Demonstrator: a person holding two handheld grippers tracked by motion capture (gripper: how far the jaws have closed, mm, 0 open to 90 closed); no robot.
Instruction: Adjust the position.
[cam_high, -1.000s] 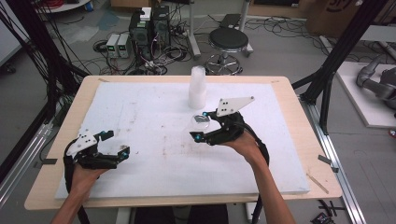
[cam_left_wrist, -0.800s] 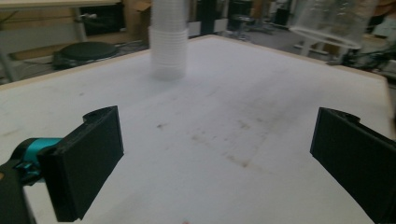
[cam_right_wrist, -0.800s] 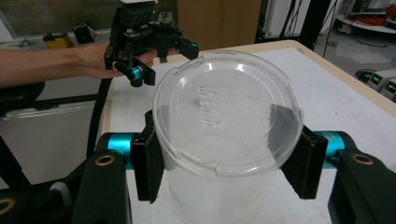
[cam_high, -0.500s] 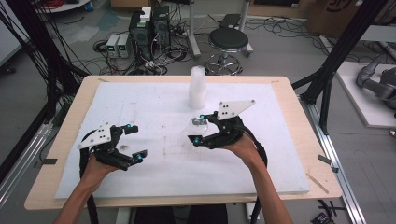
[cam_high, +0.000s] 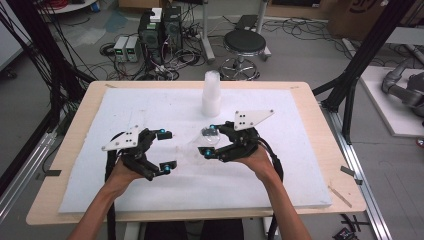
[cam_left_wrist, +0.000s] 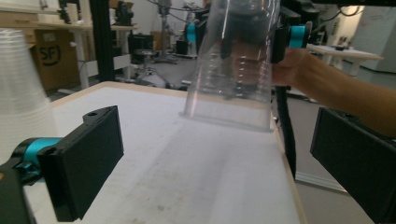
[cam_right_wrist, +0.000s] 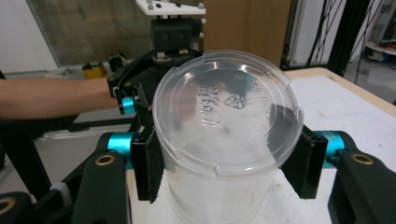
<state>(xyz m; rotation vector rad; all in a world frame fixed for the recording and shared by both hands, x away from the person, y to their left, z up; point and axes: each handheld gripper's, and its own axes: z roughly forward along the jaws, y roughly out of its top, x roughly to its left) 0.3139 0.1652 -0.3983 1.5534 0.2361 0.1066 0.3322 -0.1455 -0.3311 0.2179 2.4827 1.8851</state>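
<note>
A clear plastic cup (cam_right_wrist: 224, 121) sits between the pads of my right gripper (cam_right_wrist: 225, 163), which is shut on its sides, its embossed base facing that camera. In the high view the right gripper (cam_high: 208, 140) holds the cup (cam_high: 196, 143) tilted just above the middle of the white board, mouth toward the left. My left gripper (cam_high: 167, 151) hovers a short way left of the cup, open, with nothing between its jaws. In the left gripper view the cup (cam_left_wrist: 233, 70) hangs ahead, beyond the open gripper (cam_left_wrist: 217, 163).
A stack of clear cups (cam_high: 211, 95) stands upright at the back middle of the white board (cam_high: 300, 165), and it shows at the left edge of the left gripper view (cam_left_wrist: 18, 93). The wooden table edge (cam_high: 325, 130) surrounds the board. Stool, electronics and cables lie on the floor behind.
My left gripper has moved right and slightly up from the board's left side toward the cup. The right gripper and the cup have stayed in place.
</note>
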